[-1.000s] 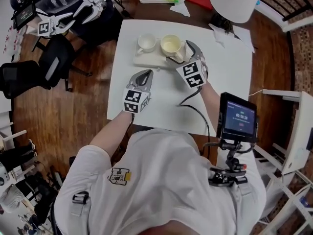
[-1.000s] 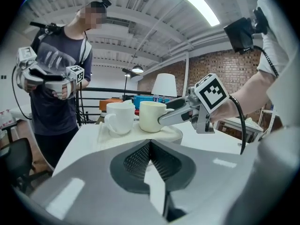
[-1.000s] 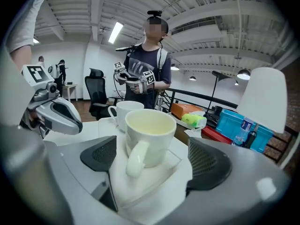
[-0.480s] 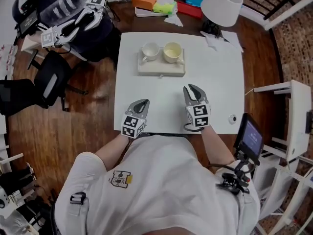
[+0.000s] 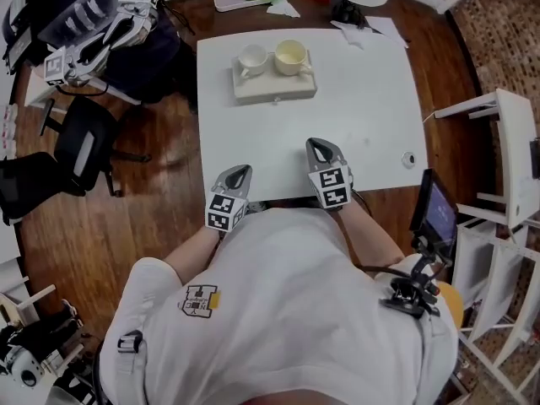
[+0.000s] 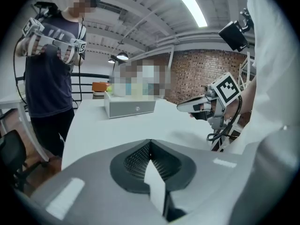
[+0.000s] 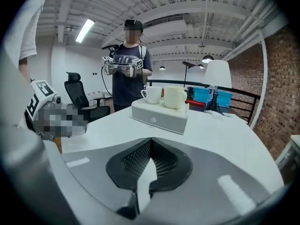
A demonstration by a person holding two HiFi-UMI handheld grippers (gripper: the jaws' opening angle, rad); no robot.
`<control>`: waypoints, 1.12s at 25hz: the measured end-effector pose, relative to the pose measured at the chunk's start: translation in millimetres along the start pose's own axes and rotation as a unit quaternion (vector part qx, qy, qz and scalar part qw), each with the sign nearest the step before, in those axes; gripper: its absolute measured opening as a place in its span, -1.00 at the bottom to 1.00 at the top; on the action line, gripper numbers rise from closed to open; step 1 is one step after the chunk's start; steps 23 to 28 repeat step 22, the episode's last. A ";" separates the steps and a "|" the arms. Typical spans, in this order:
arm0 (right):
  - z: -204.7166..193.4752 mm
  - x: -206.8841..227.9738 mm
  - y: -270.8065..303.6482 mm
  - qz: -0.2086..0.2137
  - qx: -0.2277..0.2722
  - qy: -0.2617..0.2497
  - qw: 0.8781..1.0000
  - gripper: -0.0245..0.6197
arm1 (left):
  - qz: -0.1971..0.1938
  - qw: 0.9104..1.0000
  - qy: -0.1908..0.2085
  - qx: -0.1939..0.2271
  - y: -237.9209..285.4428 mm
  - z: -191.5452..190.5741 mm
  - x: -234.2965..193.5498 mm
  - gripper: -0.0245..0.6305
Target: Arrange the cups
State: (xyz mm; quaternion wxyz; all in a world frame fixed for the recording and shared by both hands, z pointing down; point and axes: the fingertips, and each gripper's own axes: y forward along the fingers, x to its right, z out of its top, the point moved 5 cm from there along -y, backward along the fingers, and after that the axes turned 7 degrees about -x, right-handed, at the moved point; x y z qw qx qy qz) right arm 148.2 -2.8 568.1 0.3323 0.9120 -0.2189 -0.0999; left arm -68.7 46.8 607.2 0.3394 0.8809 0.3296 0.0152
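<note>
1. While both are hovering over the near edge of the desk (image 5: 371, 99) in the head view, the left hand-held gripper (image 5: 239, 172) and right hand-held gripper (image 5: 317, 146) are sitting well apart from the white cup (image 5: 252, 57) and cream cup (image 5: 290, 53). The cups are standing side by side on the grey box (image 5: 274, 87) at the far side.
2. Left gripper view: jaws are pressing together, gripping nothing.
3. Right gripper view: jaws have just been closing and are now meeting, nothing between them; both cups are standing ahead on the box.
</note>
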 end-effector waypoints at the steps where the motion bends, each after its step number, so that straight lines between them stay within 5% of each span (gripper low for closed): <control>1: -1.7 -1.9 -0.1 0.000 -0.005 0.002 1.000 -0.92 | -0.002 1.000 0.001 -0.001 -1.0 -1.4 1.2 -0.92; 28: 7.9 -9.6 4.9 0.010 -0.011 -0.029 0.999 -0.92 | 0.010 1.000 0.001 0.002 -16.4 0.1 -4.3 -0.92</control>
